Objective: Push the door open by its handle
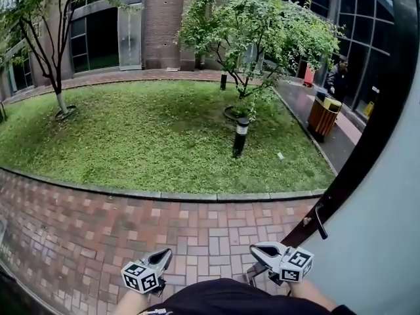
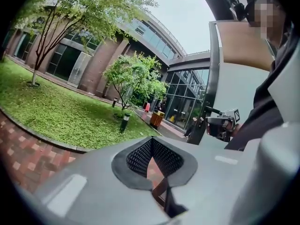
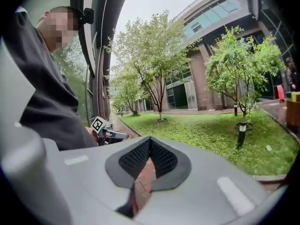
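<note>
The door (image 1: 387,235) stands swung outward at the right of the head view, a pale panel in a dark frame (image 1: 367,143). Its thin dark handle (image 1: 319,220) sticks out from the frame's lower part. My right gripper (image 1: 254,249) hangs low by my body, a little left of and below the handle, not touching it. Just left of it, over the brick paving, is my left gripper (image 1: 164,258). Each gripper's own view shows the pads meeting at the tips with nothing between them: left gripper (image 2: 151,139), right gripper (image 3: 150,138). The door frame (image 2: 209,93) also rises in the left gripper view.
Red brick paving (image 1: 98,228) lies underfoot, edged by a curb and a lawn (image 1: 151,136). A black bollard lamp (image 1: 240,136) and trees (image 1: 256,25) stand on the grass. A wooden bin (image 1: 323,115) and a distant person (image 1: 339,77) are on the path at right.
</note>
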Motion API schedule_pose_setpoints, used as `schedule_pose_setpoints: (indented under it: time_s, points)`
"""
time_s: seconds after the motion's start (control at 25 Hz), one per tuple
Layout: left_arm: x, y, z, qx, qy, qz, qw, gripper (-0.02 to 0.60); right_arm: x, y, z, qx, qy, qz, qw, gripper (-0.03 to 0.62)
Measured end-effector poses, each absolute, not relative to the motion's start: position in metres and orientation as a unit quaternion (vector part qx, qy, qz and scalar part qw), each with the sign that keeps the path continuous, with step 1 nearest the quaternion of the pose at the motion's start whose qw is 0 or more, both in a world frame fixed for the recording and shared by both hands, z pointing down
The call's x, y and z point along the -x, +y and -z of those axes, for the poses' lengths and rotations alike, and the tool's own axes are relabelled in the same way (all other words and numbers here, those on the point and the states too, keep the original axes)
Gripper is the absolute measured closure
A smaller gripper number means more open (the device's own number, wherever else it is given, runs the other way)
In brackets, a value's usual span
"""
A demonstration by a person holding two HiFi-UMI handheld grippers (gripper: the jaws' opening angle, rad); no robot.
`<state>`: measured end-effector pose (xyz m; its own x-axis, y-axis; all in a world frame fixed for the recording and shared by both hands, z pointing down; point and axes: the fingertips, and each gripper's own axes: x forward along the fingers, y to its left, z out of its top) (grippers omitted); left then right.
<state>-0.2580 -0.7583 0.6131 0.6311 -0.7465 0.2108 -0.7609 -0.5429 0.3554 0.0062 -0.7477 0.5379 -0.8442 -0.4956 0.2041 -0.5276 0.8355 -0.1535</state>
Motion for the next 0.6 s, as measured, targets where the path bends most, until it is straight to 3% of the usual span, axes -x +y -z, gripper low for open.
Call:
schedule_pose_setpoints:
  time_s: [0.36,0.6]
  points:
    - [0.277,-0.751,-0.630,-0.890,-0.394,-0.022,0.227,0.572,0.018,-0.714,-0.551,-0.299,-0.940,-0.131,0.101,0.594]
    - [0.256,-0.749,-0.618,-0.905,-0.368,-0.042,0.212,0.572,0.024,-0.694,-0.540,-0.291,-0.943,-0.126,0.101,0.594]
